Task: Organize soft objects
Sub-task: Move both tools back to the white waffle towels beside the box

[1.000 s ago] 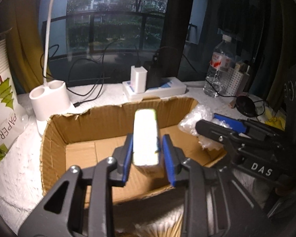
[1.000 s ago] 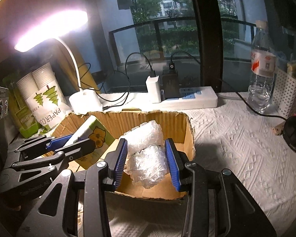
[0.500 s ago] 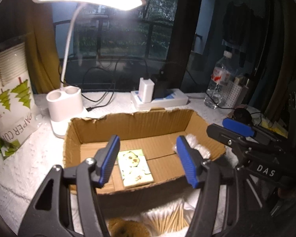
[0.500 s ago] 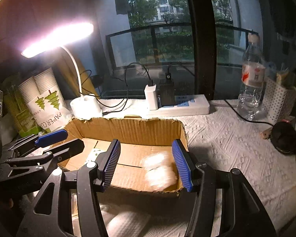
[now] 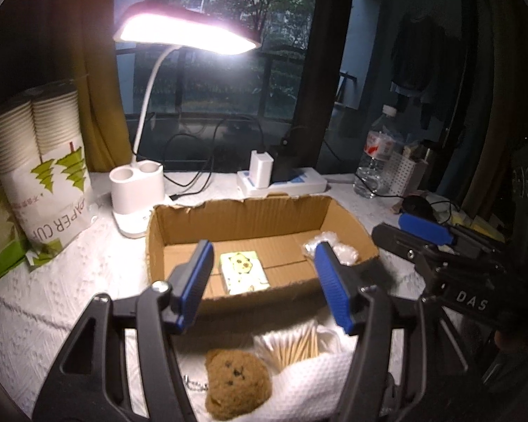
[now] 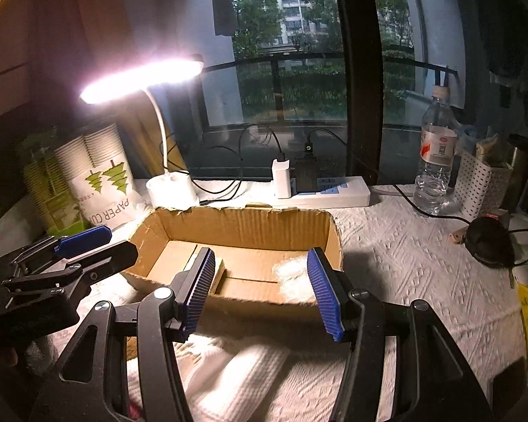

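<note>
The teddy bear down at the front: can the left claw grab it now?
Probably yes. The left claw is open and empty, and the teddy bear lies uncovered just below it, beside the cotton swabs.

An open, shallow brown cardboard box (image 5: 250, 218) with torn edges holds two things. A small flat tissue pack printed with a yellow-green cartoon animal (image 5: 243, 272) lies face up on the box floor, near its front wall. A crumpled clear plastic-wrapped white bundle (image 5: 329, 248) rests in the box's right front corner. In front of the box lie a brown plush bear (image 5: 236, 381), face up, and a clear pack of wooden cotton swabs (image 5: 292, 343) just beside it.
</note>
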### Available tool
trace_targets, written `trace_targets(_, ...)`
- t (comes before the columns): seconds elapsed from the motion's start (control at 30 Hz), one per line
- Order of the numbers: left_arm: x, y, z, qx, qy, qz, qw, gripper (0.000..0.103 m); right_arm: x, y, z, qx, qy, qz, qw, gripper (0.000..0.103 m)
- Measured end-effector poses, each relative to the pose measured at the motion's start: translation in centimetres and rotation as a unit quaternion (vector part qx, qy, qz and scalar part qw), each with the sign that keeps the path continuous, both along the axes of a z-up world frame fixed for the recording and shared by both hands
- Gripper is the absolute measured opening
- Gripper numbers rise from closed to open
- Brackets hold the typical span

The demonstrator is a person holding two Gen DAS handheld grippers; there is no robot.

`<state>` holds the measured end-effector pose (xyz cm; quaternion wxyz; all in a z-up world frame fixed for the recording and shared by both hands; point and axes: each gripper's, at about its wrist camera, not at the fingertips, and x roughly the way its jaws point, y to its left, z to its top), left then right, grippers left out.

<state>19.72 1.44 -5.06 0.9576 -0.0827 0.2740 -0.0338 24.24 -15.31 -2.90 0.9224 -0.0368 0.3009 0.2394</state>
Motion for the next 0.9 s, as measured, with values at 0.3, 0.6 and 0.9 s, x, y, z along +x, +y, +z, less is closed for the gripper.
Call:
trace_targets(0.3, -2.8, -0.4, -0.3, 0.001, -0.002, -0.005, 1.0000, 0.061, -2.7, 0.1, 0.0, -0.005, 0.000, 0.000, 1.000, 0.058)
trace_targets(0.6, -5.0, -0.2, -1.6, 0.005, 0.011, -0.004, 0.9999, 0.061, -5.1, -0.3, -1.2, -0.006, 0.012, -0.003, 1.000, 0.058)
trace_targets(0.9, -7.0, -0.4, -2.9, 0.005, 0.023, -0.004, 0.9997, 0.061, -7.3, -0.7, -2.3, -0.015, 0.026, -0.003, 1.000, 0.058)
